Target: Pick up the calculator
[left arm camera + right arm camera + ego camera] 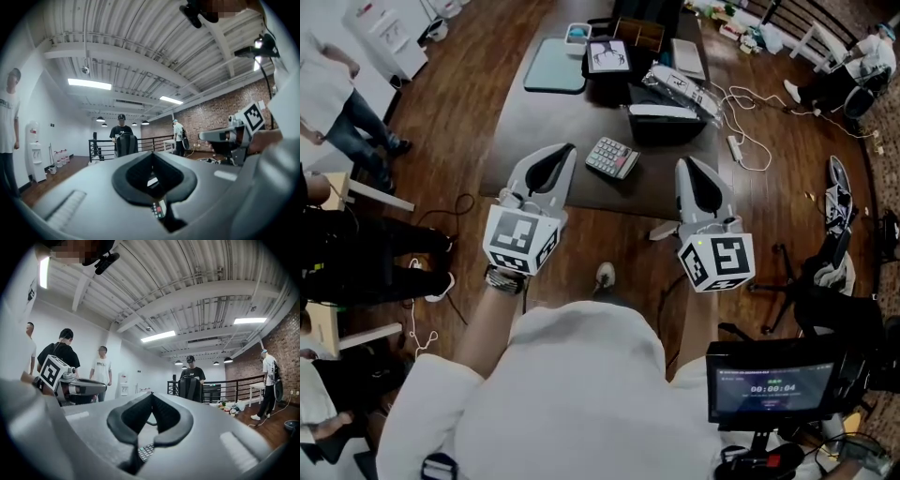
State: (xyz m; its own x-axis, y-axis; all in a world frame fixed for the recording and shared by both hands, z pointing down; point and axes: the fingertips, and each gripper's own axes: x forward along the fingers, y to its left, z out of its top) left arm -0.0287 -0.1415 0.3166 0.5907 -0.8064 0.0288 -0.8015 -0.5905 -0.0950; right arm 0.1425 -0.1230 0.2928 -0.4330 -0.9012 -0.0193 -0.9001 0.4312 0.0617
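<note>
Head view, from the left: person (342,103) standing on wood floor (459,103) at the frame edge. Next, left gripper (569,148), held level, aimed at the near edge of a dark table (546,120); jaws pressed together, nothing between them. Farther back on the table, a teal mat (555,66). Between the two tools, calculator (612,157), lying flat and skewed near the table's front edge, touched by neither tool, close ahead of both tips. Behind it, a black box (666,124). Then right gripper (683,162), level too, jaws closed and empty. Right of that, a white power strip (734,147) with its cable on the floor beside the table, and low at right a lit monitor (773,380).

Left gripper view: left gripper (151,153) with jaws meeting at the tip; calculator (158,209) glimpsed low through the opening behind the tips, not gripped.

Right gripper view: right gripper (152,393) likewise closed at the tip; calculator (146,452) keys showing low in the gap, apart from the pads.
</note>
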